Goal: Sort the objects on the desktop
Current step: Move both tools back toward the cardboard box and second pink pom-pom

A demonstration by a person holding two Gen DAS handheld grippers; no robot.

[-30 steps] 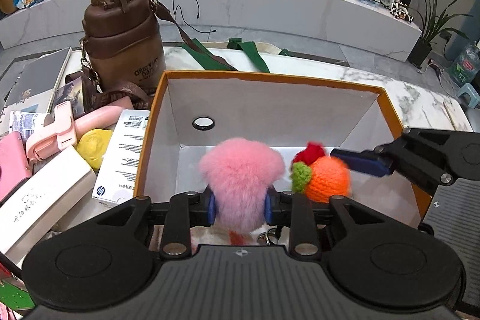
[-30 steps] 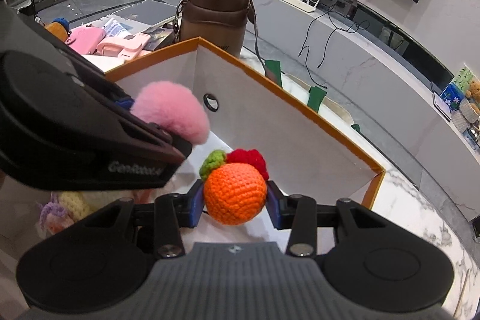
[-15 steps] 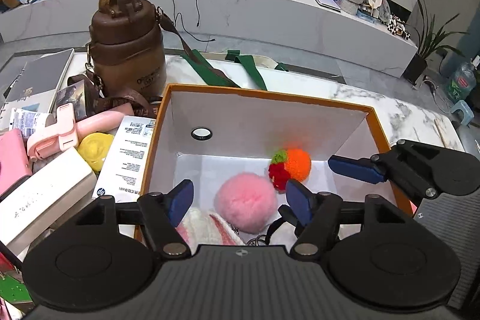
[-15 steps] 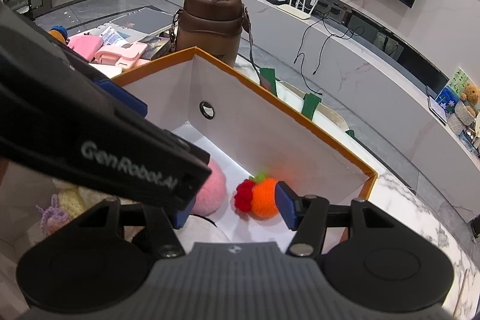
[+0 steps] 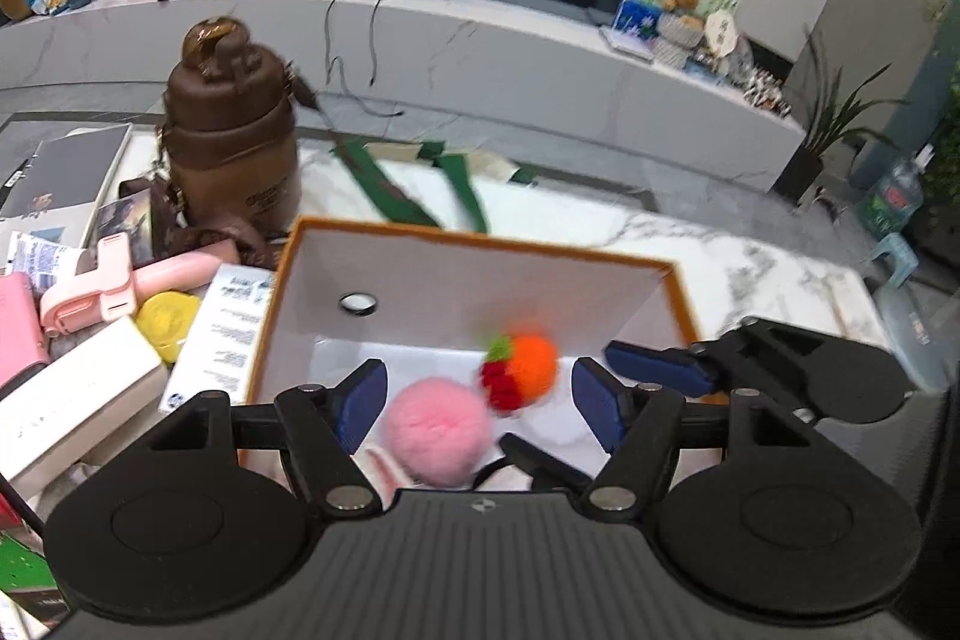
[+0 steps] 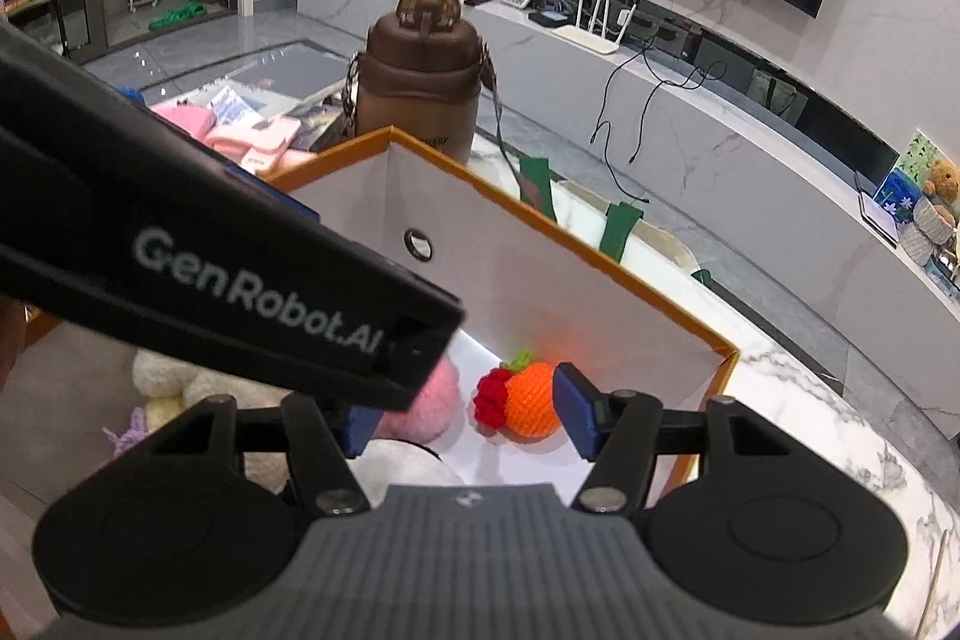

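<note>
Several items (image 5: pixel 90 388) still crowd the table left of the orange-rimmed box (image 5: pixel 474 235), where the pink pompom (image 5: pixel 437 429) and crocheted orange (image 5: pixel 531 364) already lie, below the wide-open, empty left tool (image 5: pixel 480 400) and opening, empty right tool (image 6: pixel 465 415).

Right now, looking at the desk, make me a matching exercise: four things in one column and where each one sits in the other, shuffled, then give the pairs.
Things:
1. pink pompom
2. brown bottle
3. yellow disc
4. green straps

Places:
A. on the table behind the orange-rimmed box
B. inside the box, next to the crocheted orange
C. left of the box, beside the white carton
D. upright at the box's far left corner

Pairs: 1-B, 2-D, 3-C, 4-A
</note>
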